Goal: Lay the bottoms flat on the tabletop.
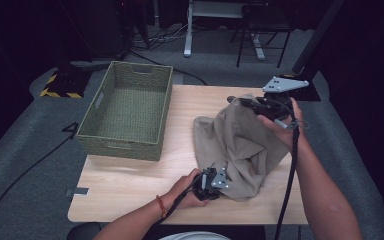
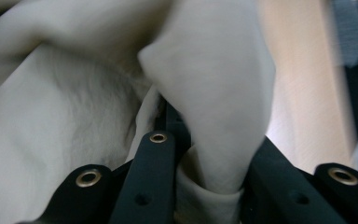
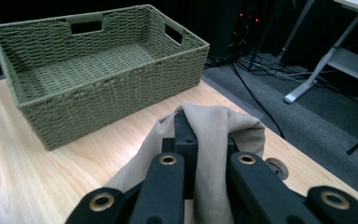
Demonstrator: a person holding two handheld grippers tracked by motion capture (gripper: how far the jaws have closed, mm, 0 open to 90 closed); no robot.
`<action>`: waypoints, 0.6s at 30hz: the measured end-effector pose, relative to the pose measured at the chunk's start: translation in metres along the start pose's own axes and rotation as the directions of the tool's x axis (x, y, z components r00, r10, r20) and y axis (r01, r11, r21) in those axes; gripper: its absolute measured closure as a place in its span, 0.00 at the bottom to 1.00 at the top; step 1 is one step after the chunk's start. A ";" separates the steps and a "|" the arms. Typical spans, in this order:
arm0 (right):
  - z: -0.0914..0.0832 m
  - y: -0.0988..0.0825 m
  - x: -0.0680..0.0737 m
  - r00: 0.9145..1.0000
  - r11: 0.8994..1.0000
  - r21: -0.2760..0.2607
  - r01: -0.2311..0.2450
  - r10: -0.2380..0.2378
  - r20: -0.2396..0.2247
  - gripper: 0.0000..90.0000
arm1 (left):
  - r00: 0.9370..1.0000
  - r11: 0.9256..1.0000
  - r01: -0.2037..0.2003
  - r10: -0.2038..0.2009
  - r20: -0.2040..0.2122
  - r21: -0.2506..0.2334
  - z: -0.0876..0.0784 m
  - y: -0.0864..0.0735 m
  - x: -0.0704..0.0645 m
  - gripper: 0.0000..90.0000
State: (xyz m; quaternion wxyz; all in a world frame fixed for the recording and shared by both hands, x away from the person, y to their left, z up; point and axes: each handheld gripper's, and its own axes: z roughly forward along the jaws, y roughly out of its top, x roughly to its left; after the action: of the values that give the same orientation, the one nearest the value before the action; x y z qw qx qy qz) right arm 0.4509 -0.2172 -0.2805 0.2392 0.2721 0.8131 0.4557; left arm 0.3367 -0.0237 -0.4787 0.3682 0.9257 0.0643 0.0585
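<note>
Nearest me, my left gripper [image 1: 215, 181] sits low at the front edge of the table [image 1: 130, 175], its jaws pinched shut on a fold of the beige cloth [image 1: 235, 145]. In the left gripper view a thick roll of the fabric [image 2: 214, 154] is wedged between the two black jaws, so that bite looks deep enough to trust. I would keep it clamped and not let the hem creep out.

Farther off, my right gripper [image 1: 262, 106] is raised above the far right part of the table, and it too is clamped on the cloth: in the right gripper view the fabric [image 3: 214, 140] drapes over and between the jaws. The cloth hangs from that high grip and slopes down to the low one, with its middle bunched and resting on the wood.

To do this step well, I judge that I should lift the left end to match the right, so that the cloth clears the table before it travels. If I drag it, the loose middle could snag or pull out of a jaw. I should keep the two grips moderately apart, taut enough to stop sagging but not so tight that the fabric slips.

Beyond, at the far left, stands the green woven basket [image 1: 125, 107], open and empty, well apart from the cloth; it seems the likely place to carry it.
</note>
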 end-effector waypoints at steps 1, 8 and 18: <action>0.004 0.004 0.003 1.000 1.000 0.007 0.001 -0.001 0.008 0.97 | 1.000 1.000 0.000 0.000 0.000 0.000 0.000 0.000 0.000 0.92; 0.022 -0.017 0.033 0.996 0.998 0.063 0.030 -0.024 -0.090 0.94 | 0.998 0.997 0.012 -0.017 -0.053 -0.081 -0.026 -0.007 -0.013 0.44; 0.029 -0.086 0.086 0.908 0.983 0.108 0.152 -0.095 -0.408 0.57 | 0.949 0.968 0.177 -0.216 -0.230 -0.178 -0.115 -0.066 0.002 0.30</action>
State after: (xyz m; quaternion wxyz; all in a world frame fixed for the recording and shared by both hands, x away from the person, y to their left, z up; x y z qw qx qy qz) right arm 0.3869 -0.1802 -0.3811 0.0769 0.1367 0.8897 0.4288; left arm 0.3155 0.1017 -0.4413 0.4320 0.8687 0.1971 0.1411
